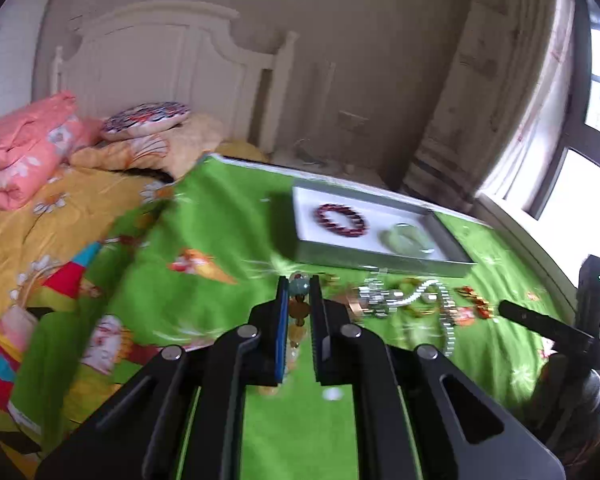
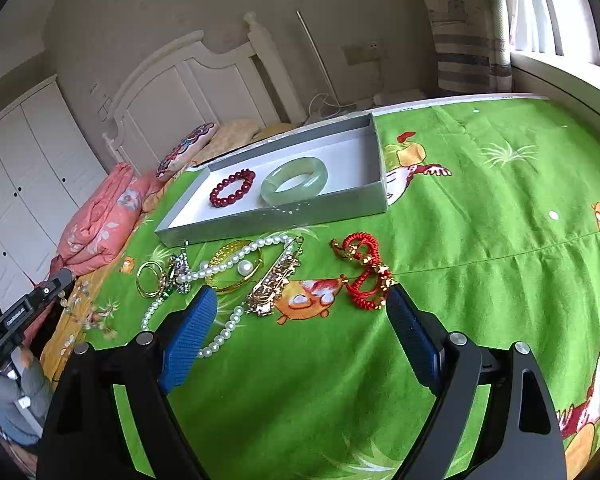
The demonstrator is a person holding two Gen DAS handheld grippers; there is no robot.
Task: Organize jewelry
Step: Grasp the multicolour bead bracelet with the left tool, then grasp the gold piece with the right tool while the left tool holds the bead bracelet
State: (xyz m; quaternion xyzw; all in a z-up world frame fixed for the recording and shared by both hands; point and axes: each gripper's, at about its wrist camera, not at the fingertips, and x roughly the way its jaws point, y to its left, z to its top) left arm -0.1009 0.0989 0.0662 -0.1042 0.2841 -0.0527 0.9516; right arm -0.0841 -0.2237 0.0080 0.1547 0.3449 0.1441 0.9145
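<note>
Left tool (image 1: 299, 282) gripping beaded bracelet (image 1: 296, 316), green bedsheet (image 2: 480, 240), white headboard (image 1: 160, 52)

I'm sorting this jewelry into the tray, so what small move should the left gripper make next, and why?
Probably carry it forward over the tray and release. The left gripper is shut on a beaded bracelet, lifted off the green cloth, and the tray already holds the red bead bracelet and jade bangle, with bare floor showing.
</note>
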